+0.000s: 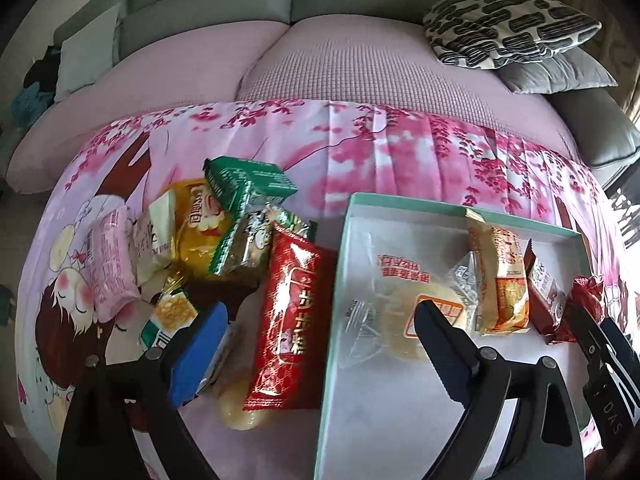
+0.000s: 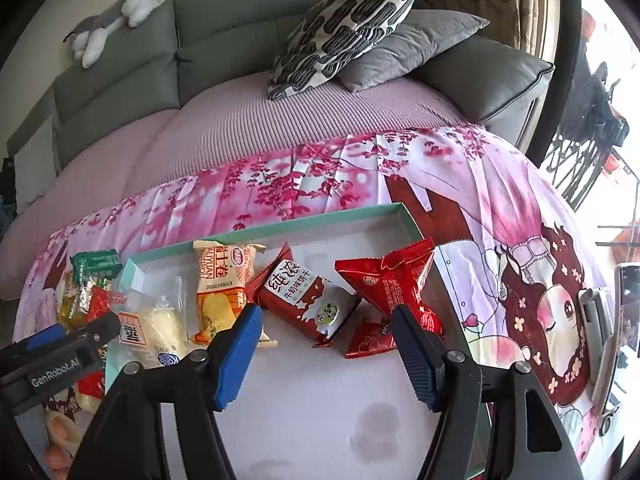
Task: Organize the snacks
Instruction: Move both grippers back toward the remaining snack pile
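A shallow box with a teal rim (image 1: 400, 200) (image 2: 288, 228) lies on a pink cloth. It holds a clear-wrapped pale bun (image 1: 404, 312) (image 2: 160, 328), an orange-yellow packet (image 1: 504, 280) (image 2: 220, 284), a brown biscuit packet (image 1: 544, 292) (image 2: 308, 300) and a red packet (image 2: 392, 284). Left of the box lies a pile of snacks, with a long red packet (image 1: 292, 312) nearest it. My left gripper (image 1: 316, 344) is open and empty, straddling the long red packet and the box edge. My right gripper (image 2: 328, 344) is open and empty above the box, near the brown and red packets.
A green carton (image 1: 248, 184), a yellow bag (image 1: 200, 232), a pink packet (image 1: 108, 260) and other snacks make up the pile. A sofa with a patterned cushion (image 2: 348, 24) and a grey cushion (image 2: 416, 44) stands behind. A phone (image 2: 628, 304) lies at the right edge.
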### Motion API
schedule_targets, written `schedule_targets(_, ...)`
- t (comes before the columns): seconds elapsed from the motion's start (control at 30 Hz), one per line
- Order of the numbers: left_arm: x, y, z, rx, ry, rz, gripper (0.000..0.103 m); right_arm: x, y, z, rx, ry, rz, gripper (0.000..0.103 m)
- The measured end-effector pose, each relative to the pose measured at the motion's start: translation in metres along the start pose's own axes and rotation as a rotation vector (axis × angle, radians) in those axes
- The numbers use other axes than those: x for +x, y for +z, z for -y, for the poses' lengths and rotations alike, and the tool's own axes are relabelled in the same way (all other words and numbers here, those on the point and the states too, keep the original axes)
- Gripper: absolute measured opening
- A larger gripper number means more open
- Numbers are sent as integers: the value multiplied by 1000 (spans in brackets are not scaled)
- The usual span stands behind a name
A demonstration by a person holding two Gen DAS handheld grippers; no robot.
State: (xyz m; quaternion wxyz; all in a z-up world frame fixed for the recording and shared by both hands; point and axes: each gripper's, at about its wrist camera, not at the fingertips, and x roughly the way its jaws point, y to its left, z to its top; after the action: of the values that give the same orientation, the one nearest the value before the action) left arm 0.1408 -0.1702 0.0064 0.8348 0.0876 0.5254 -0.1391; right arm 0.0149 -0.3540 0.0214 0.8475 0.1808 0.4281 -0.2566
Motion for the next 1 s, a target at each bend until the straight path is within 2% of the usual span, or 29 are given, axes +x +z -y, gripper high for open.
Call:
schedule_targets(0.43, 1, 0, -15, -47, 19, -3, 95, 6, -3, -5, -3, 11, -32, 71)
schedule_targets(0.53, 0, 0, -20, -63, 20, 6, 95, 6, -4, -6, 4, 41, -22, 80)
schedule_targets(0.6, 0, -1, -24, -76, 25, 8, 96, 5, -3, -7, 7, 58, -6, 95)
schedule_targets(0.67, 1, -3, -29, -85, 29, 3, 100, 5, -3, -8, 7, 65, 2, 103)
schedule_targets(1.0, 3, -13, -47, -114, 30, -28, 101, 6, -5, -14, -16, 70, -8, 103)
